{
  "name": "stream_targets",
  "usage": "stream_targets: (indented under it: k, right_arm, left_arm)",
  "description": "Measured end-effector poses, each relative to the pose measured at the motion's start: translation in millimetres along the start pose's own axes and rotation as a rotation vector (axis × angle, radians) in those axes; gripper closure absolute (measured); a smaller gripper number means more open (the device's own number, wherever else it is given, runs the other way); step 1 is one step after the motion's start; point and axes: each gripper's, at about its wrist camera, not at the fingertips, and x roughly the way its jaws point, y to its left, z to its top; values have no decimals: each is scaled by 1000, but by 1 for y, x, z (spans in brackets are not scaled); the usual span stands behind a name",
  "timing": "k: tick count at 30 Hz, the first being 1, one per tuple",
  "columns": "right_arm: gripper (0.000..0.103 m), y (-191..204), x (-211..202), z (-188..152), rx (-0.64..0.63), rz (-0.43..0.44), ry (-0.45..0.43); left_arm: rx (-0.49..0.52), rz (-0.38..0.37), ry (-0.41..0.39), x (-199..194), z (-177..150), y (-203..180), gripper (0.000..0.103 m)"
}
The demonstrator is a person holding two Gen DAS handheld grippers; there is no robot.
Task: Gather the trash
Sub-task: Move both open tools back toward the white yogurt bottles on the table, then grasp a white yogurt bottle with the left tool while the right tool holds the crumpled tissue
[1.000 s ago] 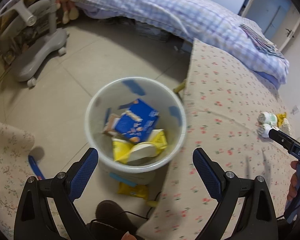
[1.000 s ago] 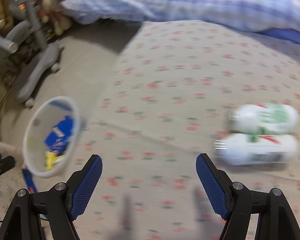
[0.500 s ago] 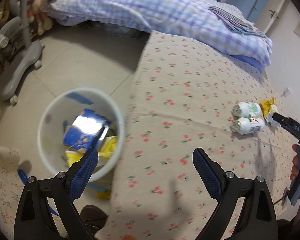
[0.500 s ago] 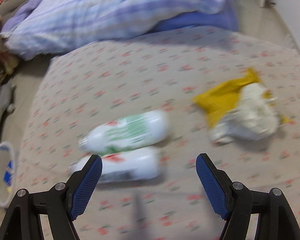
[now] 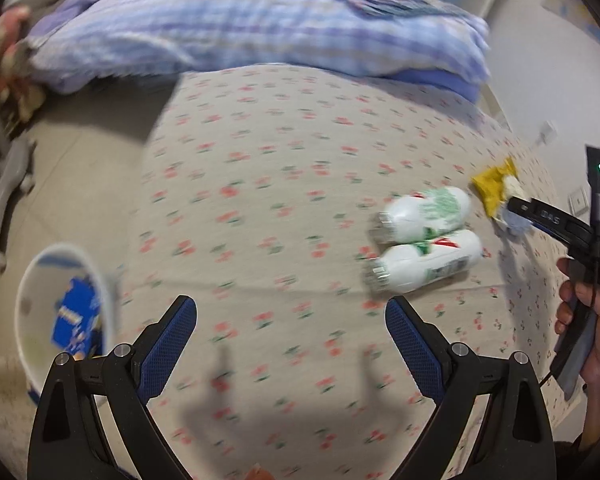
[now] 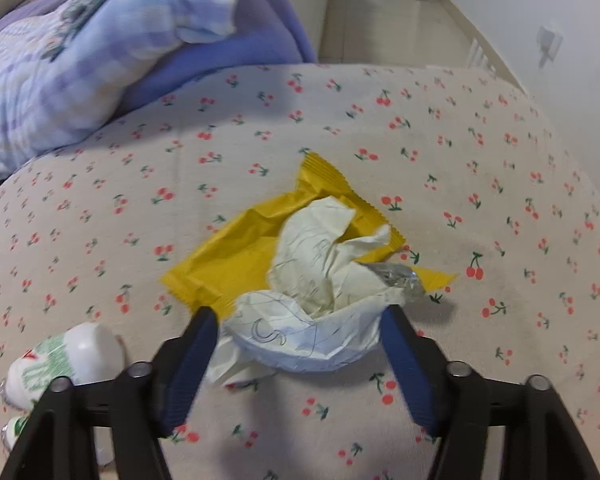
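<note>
A crumpled white paper (image 6: 320, 280) lies on a yellow wrapper (image 6: 240, 252) on the cherry-print bed cover (image 6: 480, 160). My right gripper (image 6: 300, 320) is open, its fingers either side of the near end of the paper. Two white bottles with green labels (image 5: 426, 240) lie side by side on the bed; one also shows in the right wrist view (image 6: 64, 360). My left gripper (image 5: 290, 320) is open and empty above the bed, left of the bottles. The white trash bin (image 5: 28, 288) stands on the floor at the left with a blue packet (image 5: 76, 320) inside.
A blue checked duvet (image 5: 240, 28) is heaped at the far end of the bed. A grey chair base (image 5: 4, 184) stands on the tiled floor at the left. A wall with a socket (image 6: 548, 44) is at the right.
Both grippers have swung right, away from the bin and over the bed. The right gripper has moved past the bottles and down to the crumpled paper, which now sits between its open fingers.
</note>
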Motion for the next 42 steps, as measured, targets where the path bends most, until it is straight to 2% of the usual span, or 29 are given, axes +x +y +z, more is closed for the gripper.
stream_targets:
  k: [1,2,4,7,13,17,23,26,30,36,38,41,42]
  right_arm:
    - [46,-2,3,-1,-1,10,2]
    - [48,-2,6,-2,-6,20,5]
    - [61,-5,3,-2,-12,34,-4]
    - [65,-9,-7,-3,2,72,9]
    - [65,-22,-39,-13,35,169,33]
    - [65,-34,-57,-25,22,188,34]
    - [65,-59,-66,-42,20,193,56]
    - [65,-71,-67,-49,22,189,65]
    - [65,-80,-68,-58,18,192,76]
    - [65,-86,-64,-72,10,198,112]
    - [65,-87,-62,-76,7,196,121]
    - [65,-88,-59,-78,2,190,130]
    - [65,-88,-59,-78,-1,189,131]
  left_arm:
    - [20,-8,1,3,1,-8,6]
    - [43,-16,2,7,3,-16,6]
    - [94,-27,-4,12,6,-33,6]
    - [156,-33,-36,16,11,-51,6]
    - [201,-91,-45,32,18,-71,8]
    - [221,-146,-7,40,16,-82,20]
    - [260,-231,70,44,0,-106,31]
    - [306,-227,76,43,-8,-123,37]
    - [316,-223,76,49,-8,-134,38]
    - [257,-212,56,62,5,-139,38]
    - [227,-214,48,65,7,-138,53]
    - [205,-212,47,68,7,-140,62]
    - [204,-199,41,68,6,-141,63]
